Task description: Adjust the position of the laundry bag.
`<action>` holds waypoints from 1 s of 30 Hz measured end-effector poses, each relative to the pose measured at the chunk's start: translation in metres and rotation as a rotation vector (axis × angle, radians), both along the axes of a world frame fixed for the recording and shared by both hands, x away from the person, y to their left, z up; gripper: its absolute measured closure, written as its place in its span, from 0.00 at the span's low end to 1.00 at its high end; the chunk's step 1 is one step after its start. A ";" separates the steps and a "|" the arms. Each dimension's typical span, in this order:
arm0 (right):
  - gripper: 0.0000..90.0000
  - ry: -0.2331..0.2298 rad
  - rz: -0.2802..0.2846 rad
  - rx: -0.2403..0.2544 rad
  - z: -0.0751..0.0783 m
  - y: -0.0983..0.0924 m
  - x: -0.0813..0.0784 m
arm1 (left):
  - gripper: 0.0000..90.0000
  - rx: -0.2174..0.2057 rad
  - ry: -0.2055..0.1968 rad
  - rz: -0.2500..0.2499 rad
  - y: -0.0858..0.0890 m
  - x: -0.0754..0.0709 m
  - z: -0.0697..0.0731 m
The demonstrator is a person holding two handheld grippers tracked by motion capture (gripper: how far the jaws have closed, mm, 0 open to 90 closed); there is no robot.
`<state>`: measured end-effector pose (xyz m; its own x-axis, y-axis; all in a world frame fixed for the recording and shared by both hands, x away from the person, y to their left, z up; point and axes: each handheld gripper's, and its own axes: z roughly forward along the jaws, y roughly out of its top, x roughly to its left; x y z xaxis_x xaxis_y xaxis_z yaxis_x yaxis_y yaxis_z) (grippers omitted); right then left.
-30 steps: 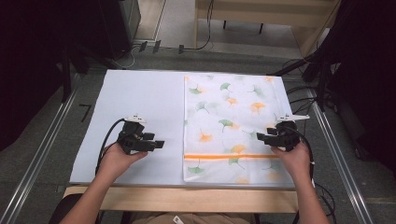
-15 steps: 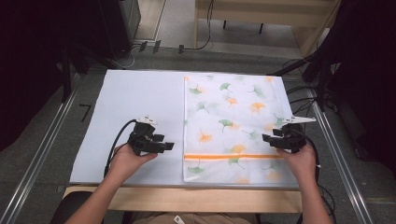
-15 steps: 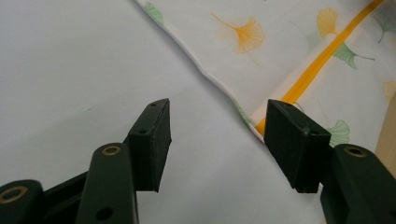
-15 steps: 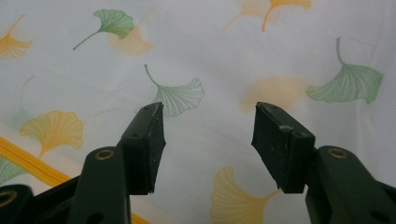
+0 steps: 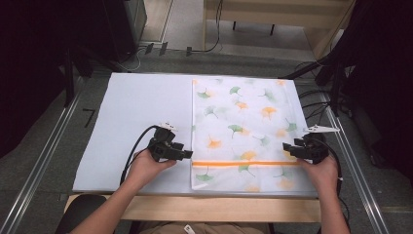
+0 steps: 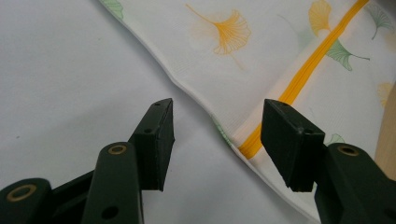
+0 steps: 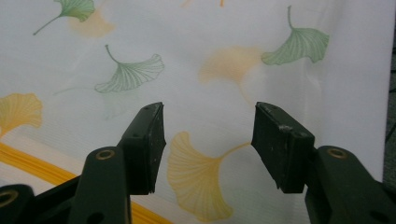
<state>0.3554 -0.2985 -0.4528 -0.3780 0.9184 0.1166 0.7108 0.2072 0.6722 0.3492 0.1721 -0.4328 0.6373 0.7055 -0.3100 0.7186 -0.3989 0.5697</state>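
Your left gripper (image 5: 191, 155) stands with its jaws apart, having just closed a little, and nothing is pinched between them; in the left gripper view (image 6: 217, 123) they straddle the near left edge of the leaf-printed cloth (image 5: 243, 131), right where its orange stripe (image 5: 246, 163) ends. Your right gripper (image 5: 286, 148) is also wide and grips nothing, its jaws over a yellow ginkgo leaf (image 7: 198, 175) at the cloth's right edge. The cloth lies flat on the right half of the white table cover (image 5: 141, 112). A black "7" (image 5: 89, 117) is marked left of the cover.
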 end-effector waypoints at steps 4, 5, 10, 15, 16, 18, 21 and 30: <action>0.49 0.006 -0.024 -0.013 -0.003 -0.007 0.001 | 0.50 0.026 0.004 -0.009 -0.007 0.002 -0.005; 0.49 0.007 -0.030 -0.018 -0.004 -0.009 0.001 | 0.51 0.030 0.005 -0.010 -0.009 0.002 -0.006; 0.49 0.012 -0.049 -0.030 -0.008 -0.015 0.004 | 0.51 0.057 -0.002 -0.002 -0.017 0.002 -0.013; 0.47 0.022 -0.075 -0.034 -0.012 -0.024 0.006 | 0.52 0.078 0.003 0.014 -0.020 0.005 -0.019; 0.47 0.022 -0.075 -0.034 -0.012 -0.024 0.006 | 0.52 0.078 0.003 0.014 -0.020 0.005 -0.019; 0.47 0.029 -0.086 -0.039 -0.015 -0.028 0.007 | 0.52 0.078 -0.005 0.013 -0.022 0.004 -0.019; 0.47 0.043 -0.091 -0.037 -0.017 -0.030 0.008 | 0.52 0.076 -0.013 0.010 -0.026 0.003 -0.020; 0.55 0.050 -0.052 -0.034 -0.021 -0.019 0.012 | 0.64 0.073 -0.031 0.016 -0.036 0.001 -0.022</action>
<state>0.3674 -0.3170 -0.4739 -0.3237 0.9406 0.1029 0.7540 0.1907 0.6286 0.3501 0.1362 -0.4548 0.6341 0.7357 -0.2380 0.7079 -0.4286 0.5614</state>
